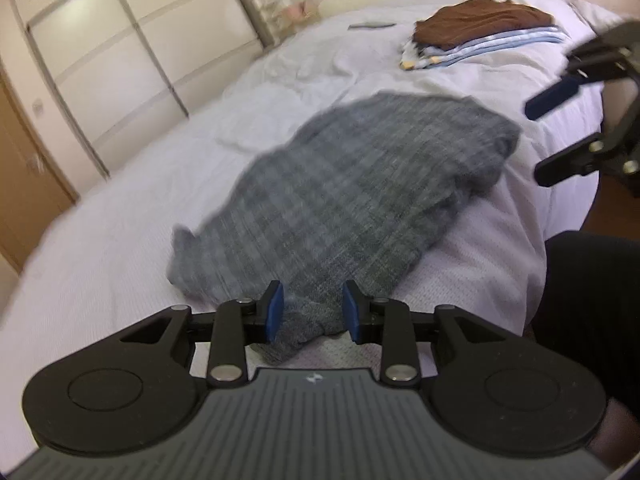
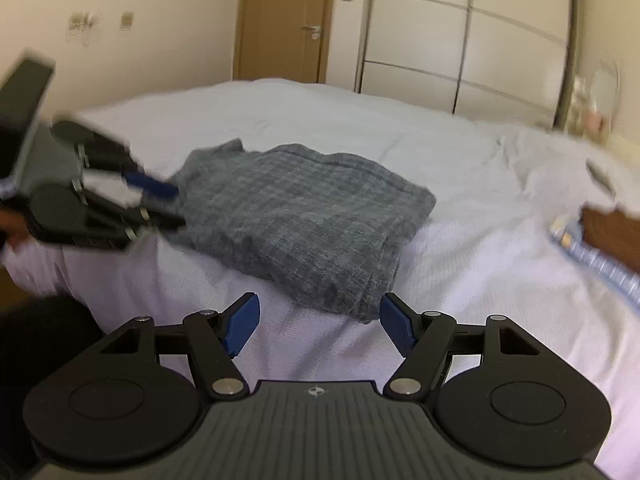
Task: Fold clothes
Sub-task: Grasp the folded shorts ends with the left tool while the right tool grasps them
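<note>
A grey knit garment (image 1: 352,196) lies rumpled near the edge of a white bed (image 1: 120,240). The left gripper (image 1: 313,311) straddles its near corner, pads parted, cloth between them. The right gripper (image 2: 320,322) hovers wide apart beside the garment's other end. A folded stack (image 1: 480,36) sits farther back.

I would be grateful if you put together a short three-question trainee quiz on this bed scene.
1. True or false: the grey knitted garment lies on the white bedspread.
2. Which garment tops the folded stack? A) brown B) red C) green
3. Fill in: the left gripper has its fingers set either side of the grey garment's near ____.

Key: 1 true. 2 A, the brown garment. 3 edge; a gap shows between the fingers, and the right gripper is open above the bedspread, holding nothing.
</note>
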A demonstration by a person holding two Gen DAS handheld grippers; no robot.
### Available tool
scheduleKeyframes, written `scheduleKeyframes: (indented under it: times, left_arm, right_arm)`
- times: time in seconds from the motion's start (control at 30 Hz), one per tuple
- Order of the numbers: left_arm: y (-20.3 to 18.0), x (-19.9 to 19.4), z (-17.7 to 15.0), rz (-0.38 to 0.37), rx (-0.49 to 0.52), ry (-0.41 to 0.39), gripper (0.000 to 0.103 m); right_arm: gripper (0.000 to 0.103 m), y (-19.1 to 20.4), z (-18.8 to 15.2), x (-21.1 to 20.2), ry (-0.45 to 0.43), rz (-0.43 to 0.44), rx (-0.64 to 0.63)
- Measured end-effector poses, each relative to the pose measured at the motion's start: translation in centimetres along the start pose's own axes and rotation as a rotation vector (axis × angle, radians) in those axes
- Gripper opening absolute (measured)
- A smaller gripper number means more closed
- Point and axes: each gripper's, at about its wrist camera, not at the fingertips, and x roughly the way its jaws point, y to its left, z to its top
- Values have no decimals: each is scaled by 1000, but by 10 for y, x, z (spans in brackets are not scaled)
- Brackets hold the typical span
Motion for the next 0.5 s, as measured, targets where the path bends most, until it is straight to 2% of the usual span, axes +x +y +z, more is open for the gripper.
scheduleKeyframes:
  times: [0.03, 0.07, 0.13, 0.2, 0.27, 0.37, 0.5]
  left_arm:
    - [-5, -10, -1, 14, 55, -35, 41]
    - [-12, -16, -3, 17, 137, -56, 44]
    - [-26, -27, -9, 24, 301, -96, 46]
    - [-37, -22, -15, 29, 427, -81, 46]
    - [-36, -14, -14, 35, 448, -67, 46]
    - [-33, -1, -12, 42, 480, -46, 46]
    - [-29, 15, -11, 53, 523, -17, 44]
  right_arm:
    - [73, 5, 1, -2, -6, -18, -61]
    - [75, 10, 2, -1, -10, -35, -135]
    - [75, 22, 3, 5, -12, -66, -289]
    - [75, 33, 3, 18, -13, -90, -442]
    - [75, 44, 4, 34, -15, -110, -586]
    - [68, 48, 2, 62, 45, -137, -738]
    - [66, 42, 2, 77, 55, -153, -823]
